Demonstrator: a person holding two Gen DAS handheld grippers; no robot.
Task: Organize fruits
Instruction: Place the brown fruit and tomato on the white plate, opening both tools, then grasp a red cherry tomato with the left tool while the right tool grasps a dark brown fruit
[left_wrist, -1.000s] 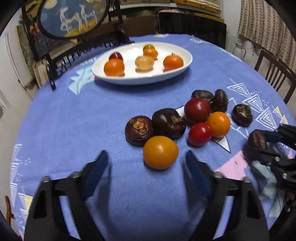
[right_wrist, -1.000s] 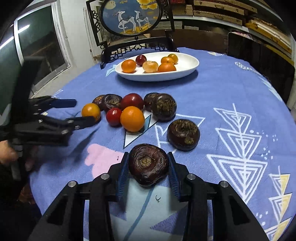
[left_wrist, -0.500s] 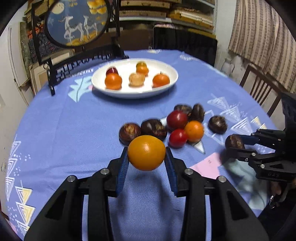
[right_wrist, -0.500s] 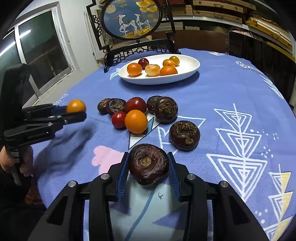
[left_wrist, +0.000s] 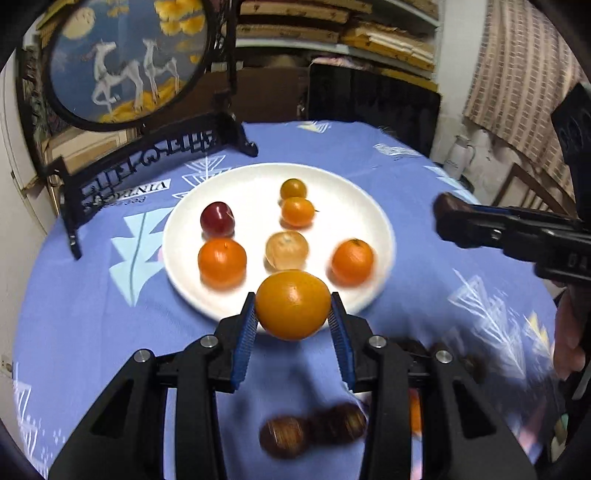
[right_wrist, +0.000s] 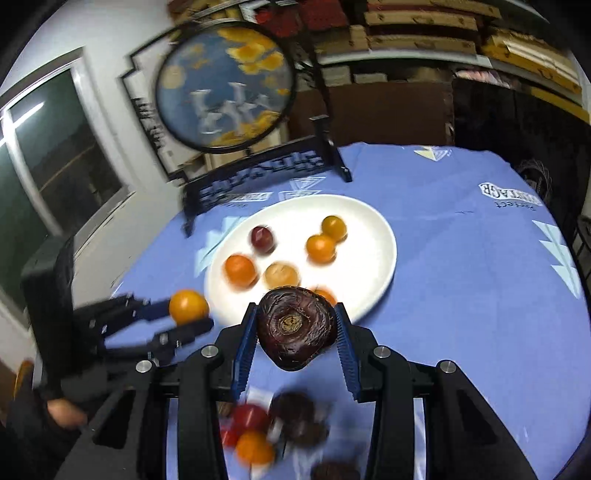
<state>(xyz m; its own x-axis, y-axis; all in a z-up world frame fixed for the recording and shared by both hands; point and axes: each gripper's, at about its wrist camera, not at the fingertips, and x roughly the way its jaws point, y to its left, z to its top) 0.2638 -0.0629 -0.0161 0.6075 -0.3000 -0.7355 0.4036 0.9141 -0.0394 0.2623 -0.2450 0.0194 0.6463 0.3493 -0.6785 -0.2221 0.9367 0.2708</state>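
I note transport underway: left gripper (left_wrist: 292, 317) pinching orange tomato (left_wrist: 293, 304), right gripper (right_wrist: 295, 332) pinching chestnut (right_wrist: 296, 326), above plate (left_wrist: 373, 221); next, lower and release.

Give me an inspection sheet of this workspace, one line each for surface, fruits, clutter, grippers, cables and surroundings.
Surface: round table under a blue patterned tablecloth.
Job's things: white plate holding six small fruits; more dark and red fruits, blurred, lie loose on the cloth nearer the cameras.
Clutter: framed round horse picture on a black stand behind the plate.
Grippers: left gripper shut on an orange fruit; right gripper shut on a dark brown fruit; both near the plate's near rim.
Cables: nothing seen.
Surroundings: shelves, window, wooden chair, striped curtain.
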